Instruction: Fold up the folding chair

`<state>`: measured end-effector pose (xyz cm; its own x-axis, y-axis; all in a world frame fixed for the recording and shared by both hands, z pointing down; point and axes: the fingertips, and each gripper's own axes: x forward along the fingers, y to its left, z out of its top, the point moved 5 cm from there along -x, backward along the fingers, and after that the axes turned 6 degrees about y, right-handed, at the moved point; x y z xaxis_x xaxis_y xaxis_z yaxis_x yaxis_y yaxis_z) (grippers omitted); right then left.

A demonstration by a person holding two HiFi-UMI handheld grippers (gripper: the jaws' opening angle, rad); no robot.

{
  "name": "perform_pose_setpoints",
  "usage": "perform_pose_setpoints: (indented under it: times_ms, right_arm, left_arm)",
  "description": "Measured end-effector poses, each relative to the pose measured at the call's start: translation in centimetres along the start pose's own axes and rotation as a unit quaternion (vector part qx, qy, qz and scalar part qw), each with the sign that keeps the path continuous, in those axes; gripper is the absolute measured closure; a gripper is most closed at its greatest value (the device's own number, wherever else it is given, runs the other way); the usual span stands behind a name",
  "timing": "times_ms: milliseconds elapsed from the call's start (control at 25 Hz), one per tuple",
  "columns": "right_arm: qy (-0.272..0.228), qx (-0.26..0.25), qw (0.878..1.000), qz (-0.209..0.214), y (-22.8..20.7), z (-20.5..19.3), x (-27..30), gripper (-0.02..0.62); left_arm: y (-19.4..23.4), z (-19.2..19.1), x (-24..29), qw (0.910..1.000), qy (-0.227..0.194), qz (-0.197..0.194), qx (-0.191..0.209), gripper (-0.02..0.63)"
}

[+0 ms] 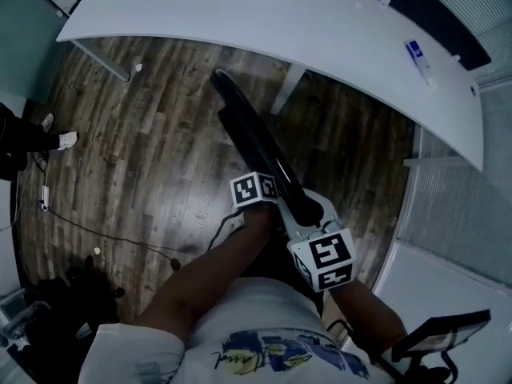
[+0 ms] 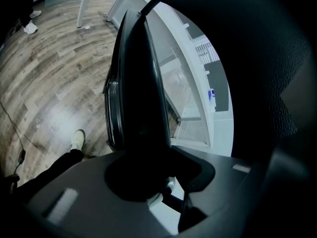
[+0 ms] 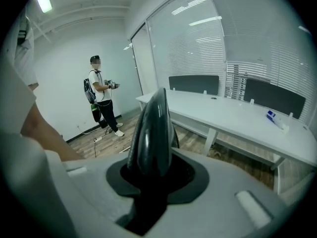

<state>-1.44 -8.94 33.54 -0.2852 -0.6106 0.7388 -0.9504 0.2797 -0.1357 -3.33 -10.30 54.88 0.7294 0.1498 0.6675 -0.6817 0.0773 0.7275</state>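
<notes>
The folding chair (image 1: 256,138) is black and folded flat. It runs as one long narrow shape from near the desk towards me, held off the wooden floor. My left gripper (image 1: 272,201) grips its near end from the left, jaws shut on the chair's edge (image 2: 138,98). My right gripper (image 1: 310,218) clamps the same end from the right. The chair's rounded rim (image 3: 153,133) rises out from between its jaws. The chair itself hides the pads of both grippers.
A long white desk (image 1: 320,30) curves across the back, one of its legs (image 1: 288,90) close to the chair's far end; a small blue-and-white item (image 1: 416,54) lies on it. A cable (image 1: 96,230) trails over the floor at left. Another person (image 3: 101,100) stands by the far wall. Glass partitions (image 1: 456,206) stand at right.
</notes>
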Motion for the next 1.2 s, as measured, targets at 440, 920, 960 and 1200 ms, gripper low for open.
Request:
perform_pose_setpoints:
  times_ms: [440, 920, 960, 1200]
  right_arm:
    - [0.004, -0.049, 0.996, 0.072, -4.9, 3.9, 4.8, 0.509]
    - [0.019, -0.119, 0.978, 0.171, -13.4, 6.6, 8.2, 0.511]
    - [0.019, -0.123, 0.976, 0.177, -14.2, 6.8, 8.4, 0.511]
    - [0.023, -0.135, 0.969, 0.205, -18.2, 7.1, 8.9, 0.511]
  left_arm:
    - [-0.6, 7.2, 1.3, 0.9956, -0.065, -0.002, -0.068, 0.465]
    - [-4.2, 12.3, 5.1, 0.9788, -0.141, 0.002, -0.149, 0.465]
    - [-4.3, 12.9, 5.5, 0.977, -0.149, 0.009, -0.152, 0.463]
    - [-5.2, 14.3, 8.1, 0.9683, -0.163, 0.028, -0.188, 0.466]
